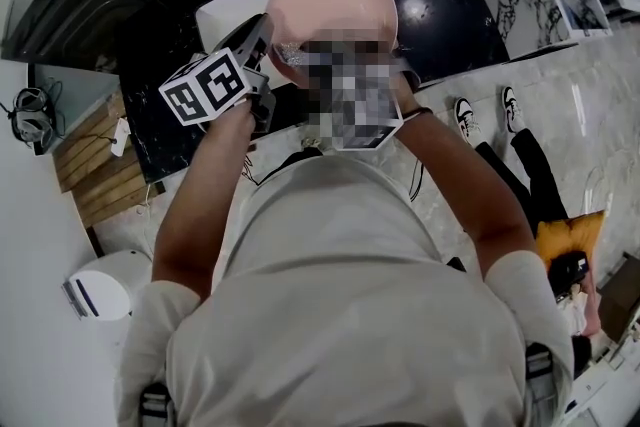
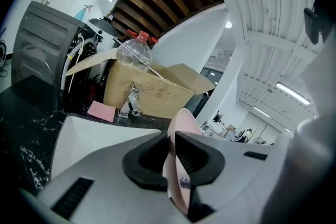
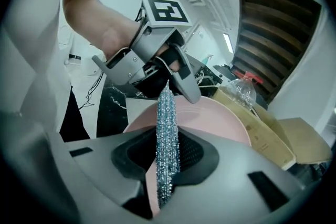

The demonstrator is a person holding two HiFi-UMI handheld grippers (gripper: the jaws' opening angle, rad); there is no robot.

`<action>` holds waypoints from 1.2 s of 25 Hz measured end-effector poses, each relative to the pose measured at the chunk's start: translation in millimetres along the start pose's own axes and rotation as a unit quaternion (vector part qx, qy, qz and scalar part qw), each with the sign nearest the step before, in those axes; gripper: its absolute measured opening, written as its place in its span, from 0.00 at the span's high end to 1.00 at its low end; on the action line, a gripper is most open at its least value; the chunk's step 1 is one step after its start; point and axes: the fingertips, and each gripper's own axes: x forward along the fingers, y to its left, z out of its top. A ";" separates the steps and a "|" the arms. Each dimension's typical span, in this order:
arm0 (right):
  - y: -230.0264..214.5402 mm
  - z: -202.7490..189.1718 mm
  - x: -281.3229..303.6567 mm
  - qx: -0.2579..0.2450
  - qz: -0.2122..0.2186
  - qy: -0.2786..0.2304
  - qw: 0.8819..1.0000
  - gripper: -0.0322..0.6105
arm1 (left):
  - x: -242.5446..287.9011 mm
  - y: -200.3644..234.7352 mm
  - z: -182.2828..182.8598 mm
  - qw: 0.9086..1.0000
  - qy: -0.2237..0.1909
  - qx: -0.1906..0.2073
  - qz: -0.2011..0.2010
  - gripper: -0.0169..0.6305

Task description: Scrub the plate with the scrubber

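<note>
A pink plate [image 1: 335,0] is held up on edge over the white sink [image 1: 222,13]. My left gripper [image 1: 262,43], with its marker cube, is shut on the plate's left rim. In the left gripper view that rim [image 2: 181,165] stands pinched between the two black pads. My right gripper [image 3: 167,162] is shut on a glittering silver scrubber [image 3: 168,134], which stands upright between its jaws, right in front of the plate's face [image 3: 226,123]. The left gripper [image 3: 181,78] shows just beyond the scrubber. In the head view a mosaic patch covers most of the right gripper.
A cardboard box [image 2: 149,89] with a clear plastic bottle [image 2: 134,52] on it stands behind the sink, beside a faucet [image 2: 134,102] and a pink cloth [image 2: 101,111]. The counter [image 1: 440,5] is black. A person's legs and shoes [image 1: 465,118] lie on the floor at right.
</note>
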 end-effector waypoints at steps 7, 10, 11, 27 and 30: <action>-57.5 -19.0 -18.0 0.056 -0.065 0.000 0.996 0.83 | 3.3 -1.5 -0.2 1.000 0.002 -0.005 -0.009 0.92; -98.3 -33.4 -24.3 0.072 -0.117 0.022 0.990 0.83 | 4.4 -6.3 -3.8 1.000 0.009 -0.004 -0.016 0.92; -109.2 -37.4 -24.9 0.076 -0.130 0.030 0.988 0.83 | 4.6 -8.1 -4.9 1.000 0.011 -0.004 -0.018 0.92; -16.8 1.7 4.3 -0.033 -0.008 -0.007 0.999 0.83 | -2.3 1.5 4.9 1.000 0.000 -0.015 -0.008 0.91; 7.5 3.5 2.0 -0.058 0.029 -0.016 0.998 0.83 | -4.1 6.0 11.1 1.000 -0.009 -0.017 -0.004 0.91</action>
